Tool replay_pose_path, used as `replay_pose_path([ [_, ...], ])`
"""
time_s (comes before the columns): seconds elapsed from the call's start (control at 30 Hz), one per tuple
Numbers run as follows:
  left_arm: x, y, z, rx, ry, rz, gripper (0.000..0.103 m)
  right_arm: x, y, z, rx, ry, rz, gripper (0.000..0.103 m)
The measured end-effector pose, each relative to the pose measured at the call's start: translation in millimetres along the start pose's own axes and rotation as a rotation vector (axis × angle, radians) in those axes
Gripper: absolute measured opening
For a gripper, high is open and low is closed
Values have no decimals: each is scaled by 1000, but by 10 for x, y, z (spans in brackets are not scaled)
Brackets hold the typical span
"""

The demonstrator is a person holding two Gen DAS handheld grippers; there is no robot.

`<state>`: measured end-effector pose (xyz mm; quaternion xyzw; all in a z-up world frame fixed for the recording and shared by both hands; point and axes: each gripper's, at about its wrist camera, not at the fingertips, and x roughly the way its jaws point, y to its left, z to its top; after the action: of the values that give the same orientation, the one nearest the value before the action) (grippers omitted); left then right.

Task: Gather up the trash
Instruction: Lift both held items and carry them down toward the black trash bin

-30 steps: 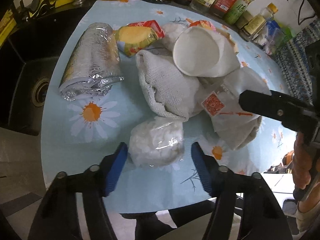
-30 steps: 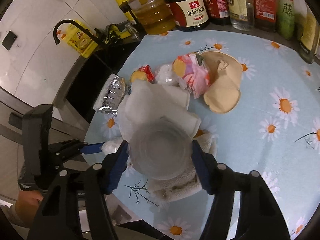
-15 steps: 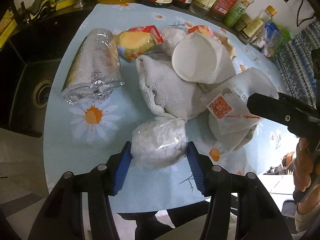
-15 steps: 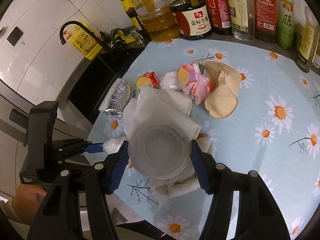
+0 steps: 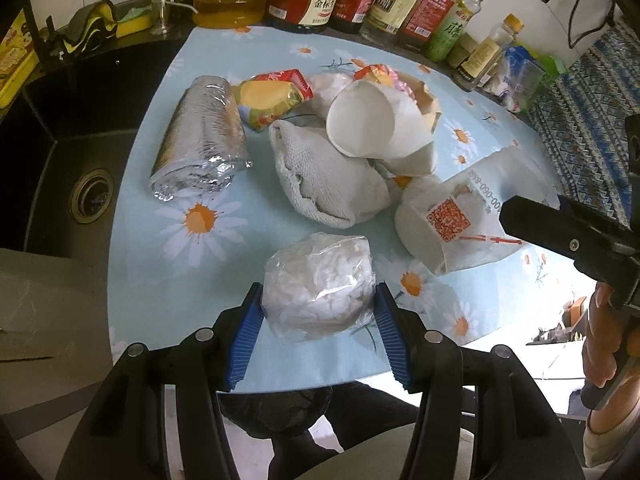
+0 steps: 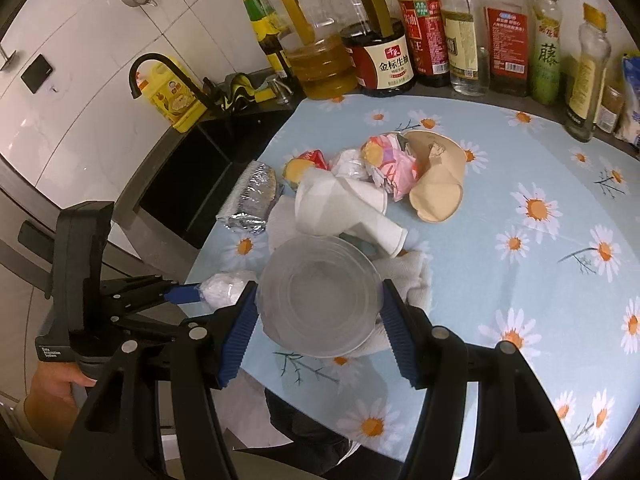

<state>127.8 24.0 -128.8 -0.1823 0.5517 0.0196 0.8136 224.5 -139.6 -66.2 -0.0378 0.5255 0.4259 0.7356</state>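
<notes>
At bottom centre of the left view, left gripper [image 5: 318,312] was clamped on the plastic-wrapped wad [image 5: 319,285] at the table's [image 5: 140,280] near edge. Right gripper [image 6: 319,308] was clamped on a clear cup [image 6: 319,295]. Foil roll [image 5: 200,138] and paper cups [image 5: 366,120] lay farther back. Grasp step; next probably lifting both toward a bin.

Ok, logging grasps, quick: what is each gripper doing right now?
Left gripper: shut on the plastic-wrapped white wad.
Right gripper: shut on the clear plastic cup.
</notes>
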Motion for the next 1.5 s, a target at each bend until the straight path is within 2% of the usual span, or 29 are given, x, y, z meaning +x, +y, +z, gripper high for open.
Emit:
replay_pose_path([
  [0.27,-212,88,-257,18,-22,-13,53,-56,255,-310,21,-9,-19,61],
  [0.6,-289,258,-713,26,1,-37,53,67,565,-813,58,29,-32,61],
  [1.0,45,424,-1256,19,114,-46,53,506,683,-1331,117,135,-52,61],
  [1.13,213,535,-1423,-14,158,-44,53,691,656,-1496,150,175,-59,61],
  [1.23,363,623,-1533,-40,196,-38,53,860,642,-1622,157,212,-100,61],
  [1.5,666,757,-1736,-67,278,-32,53,1260,512,-1888,220,310,-90,61],
])
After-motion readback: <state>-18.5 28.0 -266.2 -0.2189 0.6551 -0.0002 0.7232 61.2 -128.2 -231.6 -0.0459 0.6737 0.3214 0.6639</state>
